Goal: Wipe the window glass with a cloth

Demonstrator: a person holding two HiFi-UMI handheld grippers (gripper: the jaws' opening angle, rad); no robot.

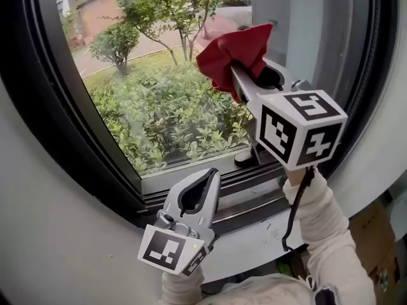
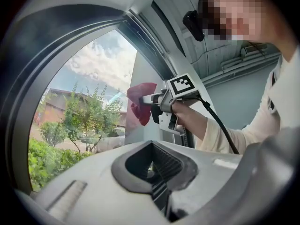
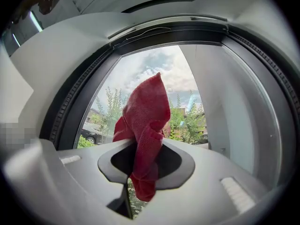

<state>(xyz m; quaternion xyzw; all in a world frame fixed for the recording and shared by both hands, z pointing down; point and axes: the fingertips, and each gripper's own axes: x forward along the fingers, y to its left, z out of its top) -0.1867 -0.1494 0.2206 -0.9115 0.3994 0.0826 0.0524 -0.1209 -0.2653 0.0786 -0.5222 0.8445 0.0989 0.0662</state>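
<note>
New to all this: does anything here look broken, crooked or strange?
Nothing stands out. The right gripper holds the bunched red cloth up by the window glass, which looks intact; the left gripper sits shut and empty below.

Daylight floods through the window (image 1: 165, 107), leaving the frame (image 1: 57, 126) dark. Fisheye bending curves every edge; near gripper bodies look soft, corners vignette black.

You stand indoors at a ground-level window (image 1: 191, 88): dark frame (image 1: 95, 126), white wall (image 1: 57, 234). Outside: shrubs (image 1: 172, 122), trees (image 1: 172, 8), road (image 1: 149, 45), brick building (image 1: 95, 8). Grey ceiling pipes (image 2: 248, 61) and a cardboard box (image 1: 375, 240) suggest a plain workroom; exact type unclear.
</note>
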